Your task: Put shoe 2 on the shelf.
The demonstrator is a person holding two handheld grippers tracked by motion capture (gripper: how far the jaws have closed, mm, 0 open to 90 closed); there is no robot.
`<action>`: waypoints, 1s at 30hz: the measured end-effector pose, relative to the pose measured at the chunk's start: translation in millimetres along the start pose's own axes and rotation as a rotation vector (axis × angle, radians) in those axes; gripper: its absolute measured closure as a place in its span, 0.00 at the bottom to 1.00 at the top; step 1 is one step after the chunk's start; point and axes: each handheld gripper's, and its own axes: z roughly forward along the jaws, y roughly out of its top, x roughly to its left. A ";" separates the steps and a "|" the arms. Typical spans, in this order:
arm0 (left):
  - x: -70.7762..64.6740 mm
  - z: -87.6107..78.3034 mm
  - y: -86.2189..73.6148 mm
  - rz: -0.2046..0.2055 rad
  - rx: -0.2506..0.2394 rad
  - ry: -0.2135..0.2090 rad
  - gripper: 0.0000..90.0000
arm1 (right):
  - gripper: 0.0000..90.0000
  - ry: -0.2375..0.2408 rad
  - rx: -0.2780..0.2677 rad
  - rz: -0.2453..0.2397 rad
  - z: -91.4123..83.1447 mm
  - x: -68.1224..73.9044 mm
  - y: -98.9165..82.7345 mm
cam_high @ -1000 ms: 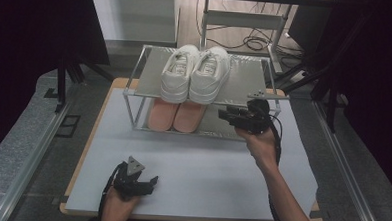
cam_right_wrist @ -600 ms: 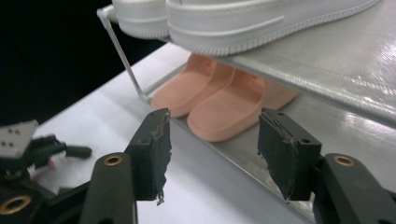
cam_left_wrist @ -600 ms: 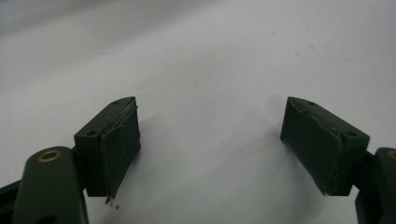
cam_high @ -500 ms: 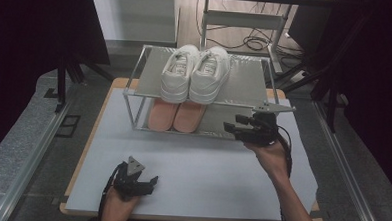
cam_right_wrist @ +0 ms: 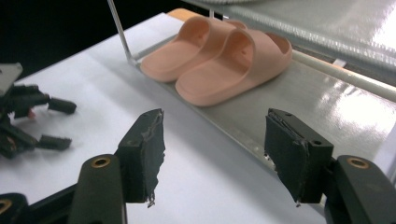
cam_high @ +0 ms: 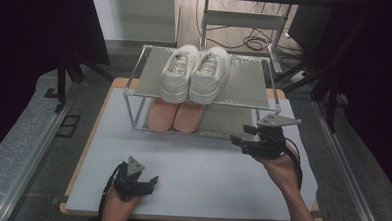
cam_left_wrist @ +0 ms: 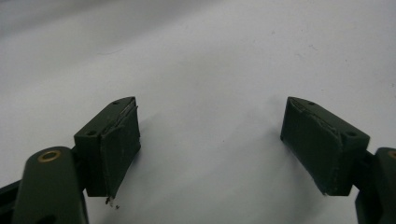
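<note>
A pair of white sneakers [cam_high: 195, 73] stands on the top shelf of a metal rack [cam_high: 247, 85]. Under them, a pair of pink slides [cam_high: 176, 114] [cam_right_wrist: 219, 60] lies on the bottom shelf. My right gripper [cam_high: 239, 134] [cam_right_wrist: 215, 154] hovers just in front of the rack's right part and points left. Its jaws have just been opening, and nothing is between them. My left gripper [cam_high: 152, 181] [cam_left_wrist: 210, 140] rests low over the white mat [cam_high: 206, 176] near the front edge, open and empty. It also appears at the left of the right gripper view as the left gripper [cam_right_wrist: 28, 116].
The white mat covers a wooden table [cam_high: 90, 136]. The rack takes up the far half of it. Aluminium rails [cam_high: 29, 153] run along both sides of the table. Cables and a frame [cam_high: 247, 40] lie on the floor behind.
My right gripper has drawn back from the rack towards the near edge and a little lower, and its jaws stand wider. The left gripper has not moved.
</note>
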 end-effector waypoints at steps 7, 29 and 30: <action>-0.2 -0.1 0.0 0.001 0.001 0.001 0.22 | 0.39 -0.022 0.025 -0.025 -8.6 0.2 -14.7; -0.2 -0.2 -0.1 0.004 0.001 0.003 0.22 | 0.16 -0.049 0.082 -0.010 -14.4 -17.8 -92.1; -0.2 -0.3 -0.1 0.004 0.001 0.003 0.22 | 0.16 -0.052 0.090 -0.010 -13.4 -18.8 -97.2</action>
